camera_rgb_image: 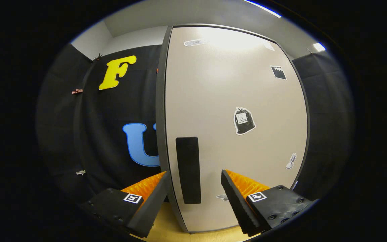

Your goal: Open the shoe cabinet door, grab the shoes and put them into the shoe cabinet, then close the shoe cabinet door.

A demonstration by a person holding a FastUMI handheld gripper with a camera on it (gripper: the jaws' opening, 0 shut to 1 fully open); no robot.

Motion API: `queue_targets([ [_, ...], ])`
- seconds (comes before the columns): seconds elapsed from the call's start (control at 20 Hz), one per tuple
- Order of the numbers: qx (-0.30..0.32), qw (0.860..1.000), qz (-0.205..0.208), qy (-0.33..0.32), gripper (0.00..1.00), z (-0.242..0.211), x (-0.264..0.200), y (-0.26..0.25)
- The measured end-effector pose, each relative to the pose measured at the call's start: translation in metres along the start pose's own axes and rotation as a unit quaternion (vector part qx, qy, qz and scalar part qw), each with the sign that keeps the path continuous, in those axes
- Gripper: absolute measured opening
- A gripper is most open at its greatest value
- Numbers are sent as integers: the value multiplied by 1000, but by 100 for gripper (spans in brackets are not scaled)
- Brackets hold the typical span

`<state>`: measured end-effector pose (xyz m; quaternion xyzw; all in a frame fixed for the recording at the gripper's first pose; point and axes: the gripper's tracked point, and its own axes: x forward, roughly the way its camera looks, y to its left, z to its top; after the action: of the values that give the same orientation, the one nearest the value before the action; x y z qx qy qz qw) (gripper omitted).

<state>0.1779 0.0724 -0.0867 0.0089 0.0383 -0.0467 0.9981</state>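
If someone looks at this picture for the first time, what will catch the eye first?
The tall pale shoe cabinet door stands right ahead, with a dark vertical handle near its left edge. The gripper is open, and the handle lies between its fingers, just beyond them. A black bag-shaped sticker sits on the door, above and right of the handle.

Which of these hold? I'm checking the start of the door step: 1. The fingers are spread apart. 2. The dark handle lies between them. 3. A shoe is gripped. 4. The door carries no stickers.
1. True: the gripper is open.
2. True: the handle on the door sits in the gap, untouched.
3. False: the fingers hold nothing.
4. False: stickers are on it, including a bag-shaped sticker.
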Motion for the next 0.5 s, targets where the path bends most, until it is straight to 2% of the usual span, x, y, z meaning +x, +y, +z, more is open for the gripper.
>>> queue_targets([
  [0.35, -4, 1000, -21, -3, 91, -5, 15, 0],
  [0.5, -4, 1000, -23, -1, 79, -6, 20, 0],
])
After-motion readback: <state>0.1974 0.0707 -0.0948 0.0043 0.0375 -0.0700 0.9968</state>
